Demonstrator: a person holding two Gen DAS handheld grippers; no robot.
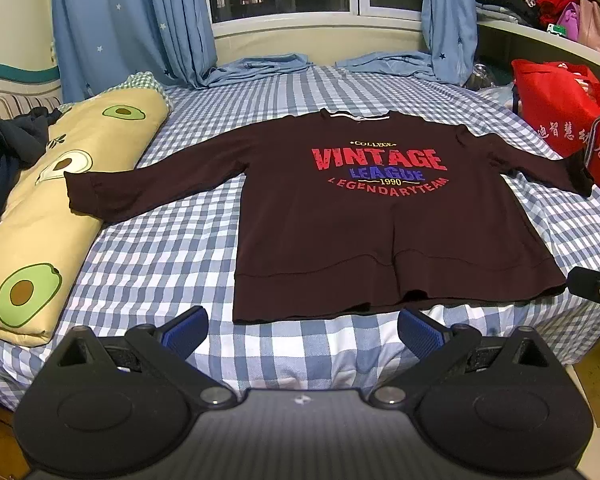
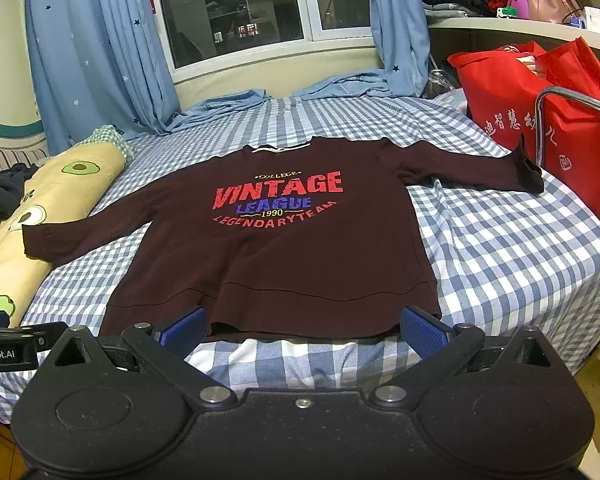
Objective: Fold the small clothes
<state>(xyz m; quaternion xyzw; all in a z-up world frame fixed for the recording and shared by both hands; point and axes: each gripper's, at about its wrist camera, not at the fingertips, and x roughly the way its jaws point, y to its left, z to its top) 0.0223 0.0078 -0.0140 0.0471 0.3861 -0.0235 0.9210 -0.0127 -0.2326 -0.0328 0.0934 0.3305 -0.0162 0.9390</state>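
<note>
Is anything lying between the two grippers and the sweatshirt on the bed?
Nothing visible. The left gripper and right gripper are open by the sweatshirt hem, with only bare checked sheet between. The avocado pillow lies under one cuff only.

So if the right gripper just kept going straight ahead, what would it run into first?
Most likely the bottom hem of the maroon sweatshirt, which lies flat on the checked bedsheet just ahead of the open right gripper. Nothing stands between them, though depth is hard to judge.
</note>
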